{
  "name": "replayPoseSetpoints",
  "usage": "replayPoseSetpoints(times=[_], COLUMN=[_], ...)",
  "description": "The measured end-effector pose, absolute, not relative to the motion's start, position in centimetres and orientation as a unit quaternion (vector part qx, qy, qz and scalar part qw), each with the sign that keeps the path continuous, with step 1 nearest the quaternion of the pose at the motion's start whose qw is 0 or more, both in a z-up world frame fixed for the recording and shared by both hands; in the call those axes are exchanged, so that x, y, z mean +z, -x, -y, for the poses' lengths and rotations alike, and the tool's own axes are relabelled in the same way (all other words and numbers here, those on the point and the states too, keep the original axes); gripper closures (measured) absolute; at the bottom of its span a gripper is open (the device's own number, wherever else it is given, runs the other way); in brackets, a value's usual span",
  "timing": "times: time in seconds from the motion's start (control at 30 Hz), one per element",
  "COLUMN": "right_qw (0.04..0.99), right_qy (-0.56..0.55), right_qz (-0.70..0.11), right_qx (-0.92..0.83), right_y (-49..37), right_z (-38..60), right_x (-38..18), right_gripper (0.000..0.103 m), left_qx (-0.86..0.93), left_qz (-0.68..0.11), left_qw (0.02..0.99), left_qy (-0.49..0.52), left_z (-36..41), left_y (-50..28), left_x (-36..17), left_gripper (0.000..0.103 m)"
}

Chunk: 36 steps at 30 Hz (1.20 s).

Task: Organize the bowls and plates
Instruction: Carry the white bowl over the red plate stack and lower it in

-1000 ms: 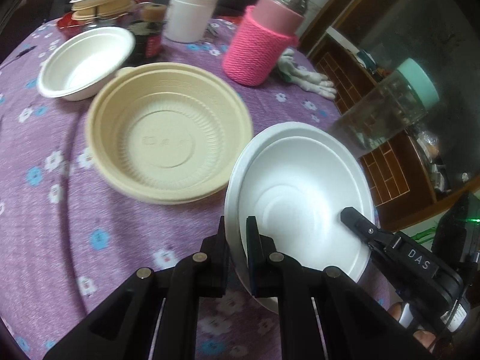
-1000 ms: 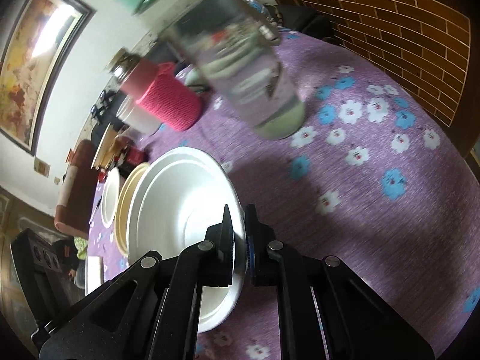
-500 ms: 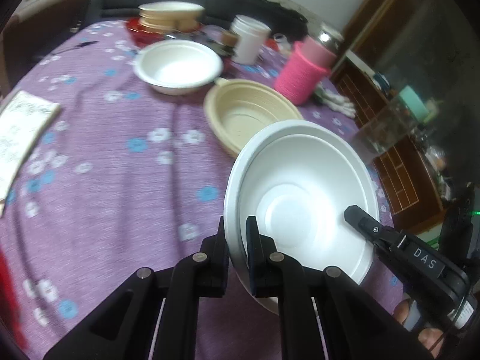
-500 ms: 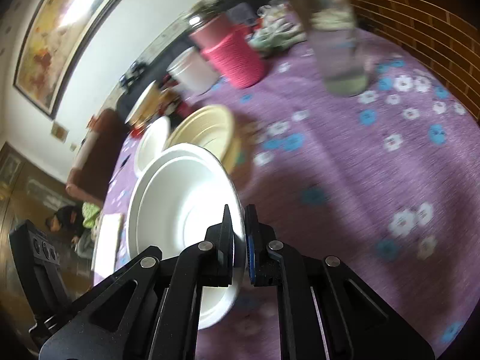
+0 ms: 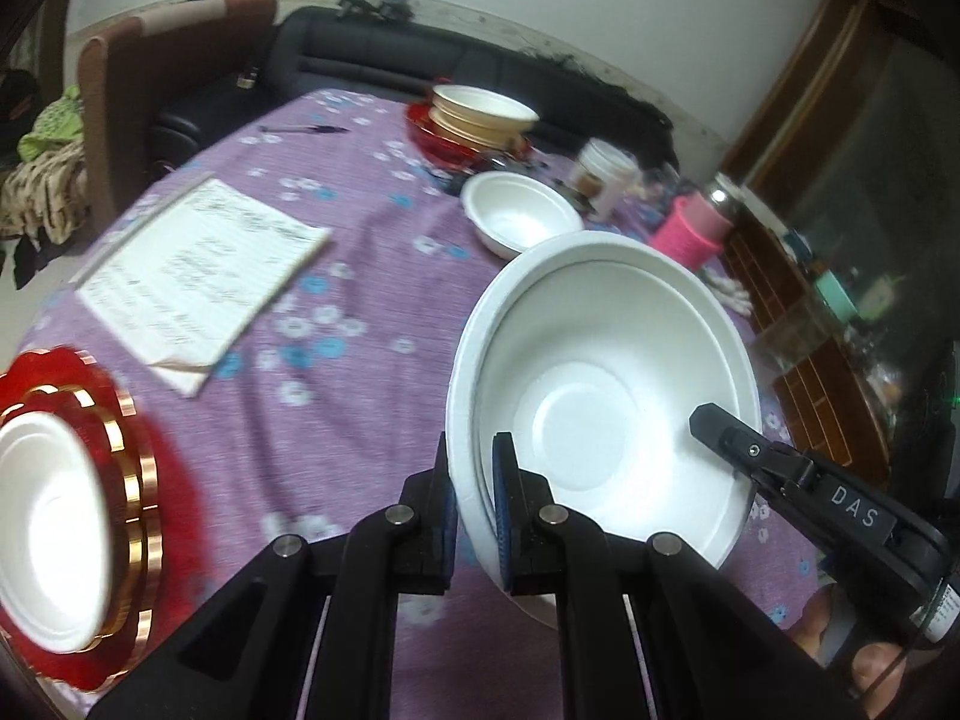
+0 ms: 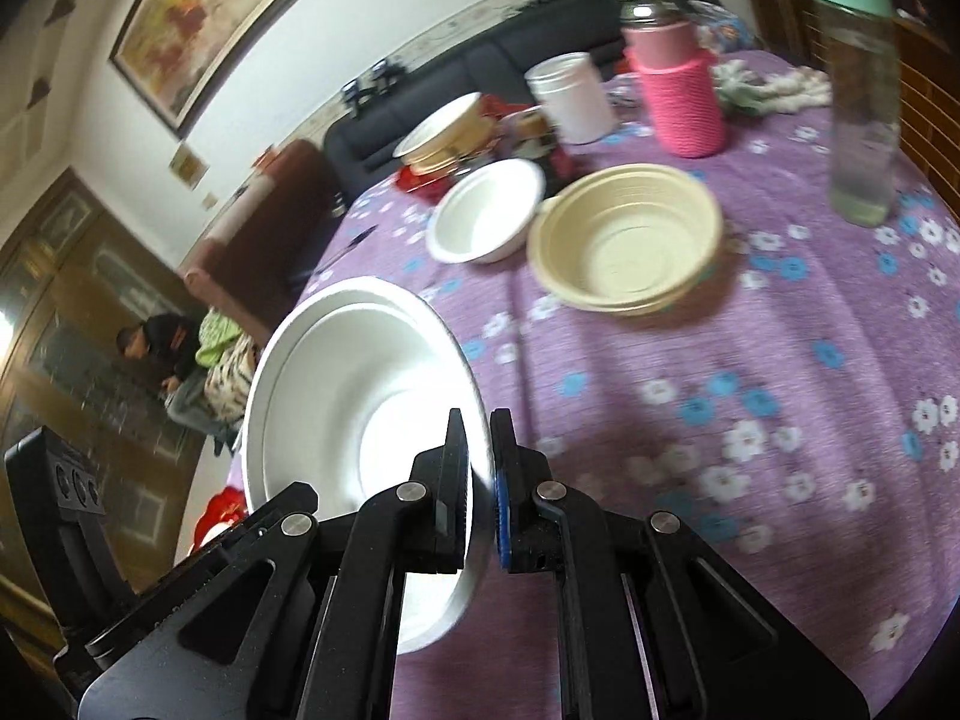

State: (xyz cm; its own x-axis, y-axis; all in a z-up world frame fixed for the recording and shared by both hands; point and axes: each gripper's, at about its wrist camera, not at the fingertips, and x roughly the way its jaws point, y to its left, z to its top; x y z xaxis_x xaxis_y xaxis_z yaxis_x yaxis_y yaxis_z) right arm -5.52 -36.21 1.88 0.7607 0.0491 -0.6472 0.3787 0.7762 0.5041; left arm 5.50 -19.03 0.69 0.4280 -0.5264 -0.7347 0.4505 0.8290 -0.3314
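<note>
A: Both clamped on the white bowl [image 5: 606,414] rim: left hand-held gripper [image 5: 475,483] near edge, right hand-held gripper [image 6: 478,468] opposite. Bowl's airborne over the tabletop [image 5: 336,420].

B: Keep it level; likely target is the red plate [image 5: 150,516] stack, near left.

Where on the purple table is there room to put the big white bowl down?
Bare cloth lies between the notepad, the red plate and the held white bowl; more lies this side of the tan bowl. The far end, around the pink bottle and white jar, is crowded.
</note>
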Motion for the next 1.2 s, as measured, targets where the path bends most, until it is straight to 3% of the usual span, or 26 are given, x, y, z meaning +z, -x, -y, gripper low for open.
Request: replayPoseSetpoints(times=[0.7,1.2], right_qw=[0.881,0.866], right_qy=[-0.238,-0.198], right_qz=[-0.405,-0.449], right_qx=[0.056,0.101], right_y=[-2.2,-5.8], right_z=[20.2,13.0], right_x=[0.9,-2.3], right_gripper=[0.096,0.096], left_qx=[-0.150,-0.085], left_qz=[-0.433,-0.448], left_qw=[0.884,0.882], left_qy=[0.094,0.119], left_z=[1.9,-3.5], left_y=[-4.9,-6.4], left_x=[0.9,-1.3], left_gripper=[0.094,0.095])
